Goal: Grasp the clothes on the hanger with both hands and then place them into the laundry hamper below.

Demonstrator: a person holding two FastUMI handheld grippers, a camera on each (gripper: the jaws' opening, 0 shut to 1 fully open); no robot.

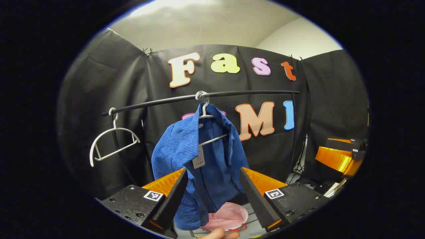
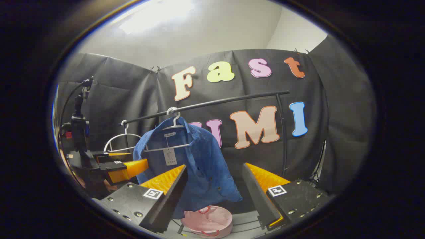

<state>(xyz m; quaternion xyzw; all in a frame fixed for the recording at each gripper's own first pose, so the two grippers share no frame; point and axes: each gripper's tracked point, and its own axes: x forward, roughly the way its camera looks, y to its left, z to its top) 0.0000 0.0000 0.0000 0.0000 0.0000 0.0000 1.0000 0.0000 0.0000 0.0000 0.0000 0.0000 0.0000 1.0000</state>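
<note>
In the left gripper view, the left gripper [image 1: 212,196] points forward with its jaws wide apart and nothing between them. Past the fingers, a blue corduroy shirt [image 1: 202,166] hangs on a white hanger [image 1: 207,114], whose hook is looped over a black rail [image 1: 199,97]. The shirt droops unevenly, with its left side bunched and hanging lower, and a paper tag [image 1: 198,158] dangles at its front. An empty white hanger [image 1: 111,141] hangs farther left on the same rail. Below the shirt, on the floor, sits a pink laundry hamper [image 1: 229,217] with a red handle. At the far right edge, the right gripper [image 1: 342,156] is partly seen, well apart from the shirt. In the right gripper view, that gripper [image 2: 214,196] likewise has its jaws spread apart, empty. The shirt [image 2: 196,162] hangs ahead on its hanger [image 2: 174,124] from the rail [image 2: 212,103], and the tag [image 2: 170,156] shows near the collar opening. The empty hanger [image 2: 121,139] lies behind it to the left. The hamper [image 2: 209,222] rests on the floor under the shirt's lower hem. At the left, the other gripper [image 2: 127,167] reaches toward the shirt's left side, its tip just beside the cloth; I cannot tell whether it touches.
</note>
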